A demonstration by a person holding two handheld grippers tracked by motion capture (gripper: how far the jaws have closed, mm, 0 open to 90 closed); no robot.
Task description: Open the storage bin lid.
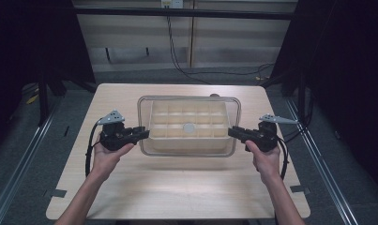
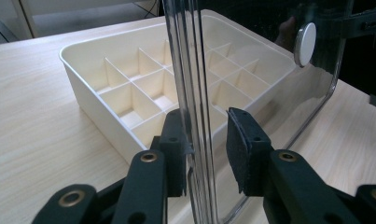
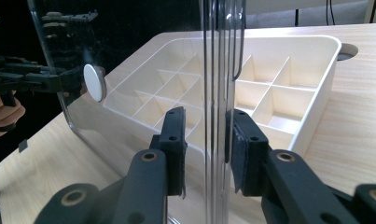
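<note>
The clear lid [image 1: 189,125] hangs level above the cream divided tray [image 1: 189,140] on the wooden table [image 1: 177,187], held at its two short ends; the left gripper [image 1: 142,134] has the left edge and the right gripper [image 1: 234,132] the right edge, so the lid's long axis runs straight from one hand to the other.

In the left gripper view the jaws are clamped on the lid's rim [image 2: 195,116], one pad to either side of the clear edge; the right gripper view gives the same picture, with both pads closed on the rim [image 3: 218,116] and the tray's compartments [image 3: 269,102] lying beyond and below.

The white round knob [image 1: 189,127] sits at the lid's middle, about midway between the hands (neither hand is nearer to it than the other).

The relation that matters for the coming move is vertical and lengthwise at once: the tray lies directly under the lid, its long side parallel to the line between the jaws, and the lid's outline overhangs it on every side in the high view; whether the lid is to go down or come away, both hands would probably need to move together and keep it level, since a tilt along that long axis would likely catch one end on the tray wall.
</note>
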